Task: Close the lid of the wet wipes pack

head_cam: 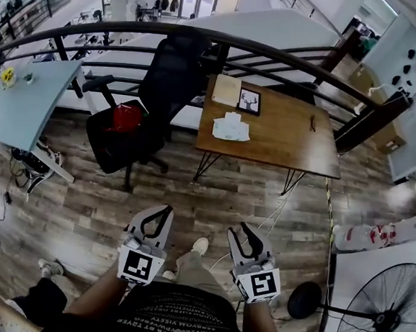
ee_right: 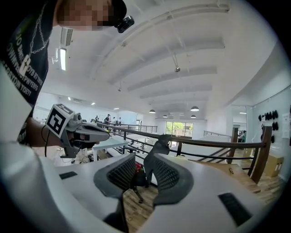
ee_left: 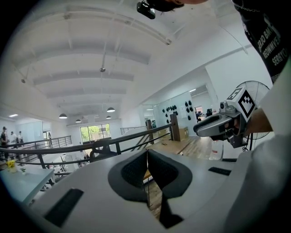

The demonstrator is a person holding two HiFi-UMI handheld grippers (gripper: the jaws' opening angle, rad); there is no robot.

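The wet wipes pack (head_cam: 231, 128) is a white packet lying on the wooden table (head_cam: 282, 143), far ahead in the head view; too small to tell how its lid stands. Both grippers are held close to the person's body, well short of the table. My left gripper (head_cam: 166, 210) (ee_left: 147, 154) has its pads pressed together with nothing between them. My right gripper (head_cam: 243, 230) (ee_right: 144, 159) stands slightly open and empty, a narrow gap between its pads. Each gripper also shows in the other's view: the right gripper (ee_left: 218, 125), the left gripper (ee_right: 84, 132).
A black office chair (head_cam: 152, 99) with a red thing (head_cam: 126, 118) on its seat stands left of the table. On the table lie a framed picture (head_cam: 249, 101), a beige pad (head_cam: 227, 90) and a pen (head_cam: 312, 123). A dark railing (head_cam: 275, 55) runs behind. A floor fan (head_cam: 383, 314) stands at right.
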